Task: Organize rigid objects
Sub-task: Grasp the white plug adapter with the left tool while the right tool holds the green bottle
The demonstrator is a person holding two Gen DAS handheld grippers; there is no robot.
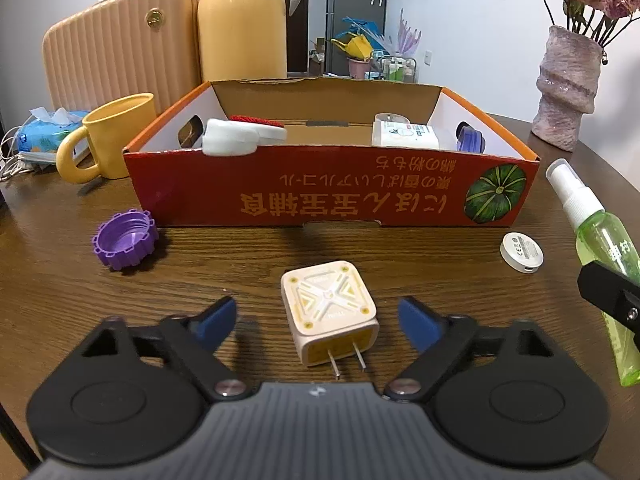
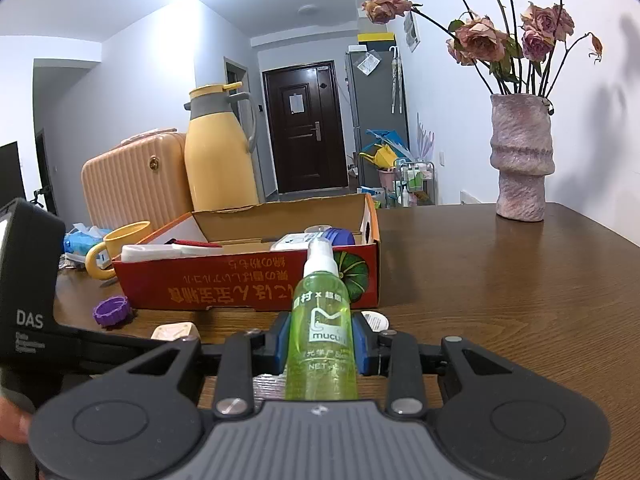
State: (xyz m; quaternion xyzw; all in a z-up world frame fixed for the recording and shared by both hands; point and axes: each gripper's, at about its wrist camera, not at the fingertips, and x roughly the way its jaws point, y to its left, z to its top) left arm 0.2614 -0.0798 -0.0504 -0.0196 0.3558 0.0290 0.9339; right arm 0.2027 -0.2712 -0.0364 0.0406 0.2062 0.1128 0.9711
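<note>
Wood-grain table (image 1: 80, 216) carries one red box (image 1: 328, 196), and in front of it lie one purple cap (image 1: 124, 238), one white disc (image 1: 521, 252) and one plug (image 1: 328, 312) (prongs toward the camera). Left gripper (image 1: 318, 320) stands open, its pads either side of the plug without touching. Right gripper (image 2: 320, 346) clamps one green bottle (image 2: 322, 320), before the box's right corner, with bare table right of the box.
</note>
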